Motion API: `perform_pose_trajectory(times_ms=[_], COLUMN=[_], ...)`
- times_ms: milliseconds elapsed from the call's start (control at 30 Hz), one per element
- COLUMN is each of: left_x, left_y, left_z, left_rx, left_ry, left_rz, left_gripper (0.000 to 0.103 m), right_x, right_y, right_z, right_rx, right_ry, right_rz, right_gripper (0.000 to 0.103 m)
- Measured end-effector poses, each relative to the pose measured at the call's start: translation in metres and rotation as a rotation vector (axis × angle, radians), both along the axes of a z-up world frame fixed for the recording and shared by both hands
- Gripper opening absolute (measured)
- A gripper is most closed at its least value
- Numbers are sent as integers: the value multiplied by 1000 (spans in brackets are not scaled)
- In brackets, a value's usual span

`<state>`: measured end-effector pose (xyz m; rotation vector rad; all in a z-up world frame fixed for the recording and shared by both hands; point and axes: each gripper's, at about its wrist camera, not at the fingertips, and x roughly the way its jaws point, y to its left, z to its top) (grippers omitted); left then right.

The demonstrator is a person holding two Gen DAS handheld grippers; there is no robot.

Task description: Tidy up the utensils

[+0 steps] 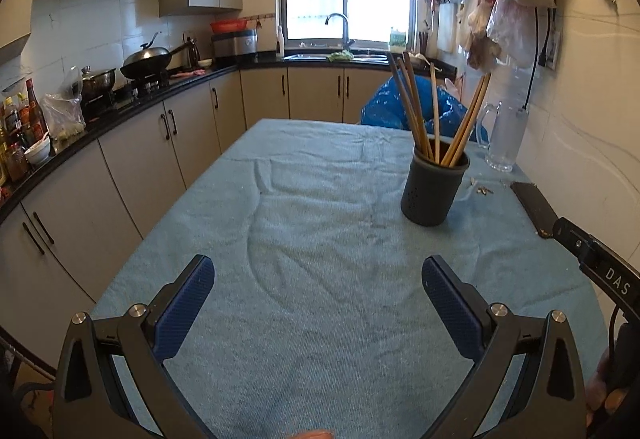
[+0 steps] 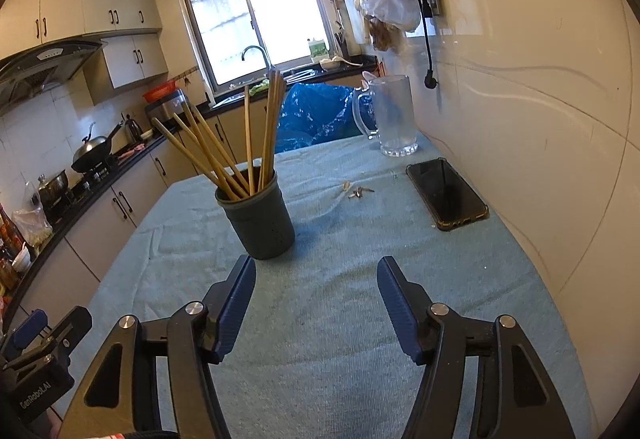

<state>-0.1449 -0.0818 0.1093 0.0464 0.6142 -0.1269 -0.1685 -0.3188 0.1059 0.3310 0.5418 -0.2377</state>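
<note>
A dark grey utensil holder (image 1: pixel 434 191) (image 2: pixel 258 221) stands upright on the blue cloth. Several wooden chopsticks (image 1: pixel 430 115) (image 2: pixel 240 147) lean out of it in different directions. My left gripper (image 1: pixel 318 279) hovers open over bare cloth, well short and to the left of the holder, with nothing between its blue pads. My right gripper (image 2: pixel 316 279) is open too, with nothing between its fingers; its left fingertip (image 2: pixel 244 275) lies just in front of the holder's base. Part of the right gripper's body (image 1: pixel 596 263) shows at the right edge of the left wrist view.
The table under the blue cloth (image 1: pixel 320 219) (image 2: pixel 360 259) runs along a white wall on the right. A black phone (image 2: pixel 446 193) (image 1: pixel 534 207), small keys (image 2: pixel 360 192) and a glass pitcher (image 2: pixel 390 115) (image 1: pixel 506 135) lie beyond the holder. Kitchen counters line the left.
</note>
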Motion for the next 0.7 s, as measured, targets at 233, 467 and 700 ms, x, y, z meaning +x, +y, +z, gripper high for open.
perform_pose_trajectory(times_ms=[233, 467, 700], left_x=[4, 5, 5], left_y=[3, 5, 5], left_z=[-7, -14, -16], left_rx=[-19, -31, -35], left_ry=[42, 63, 75], left_rz=[-5, 0, -1], left_gripper=[103, 103, 103], right_x=[4, 6, 2], right_y=[5, 14, 24], right_z=[-7, -10, -7], right_rx=[-16, -54, -105], right_ry=[21, 32, 8], right_rz=[3, 8, -1], right_gripper=[68, 69, 70])
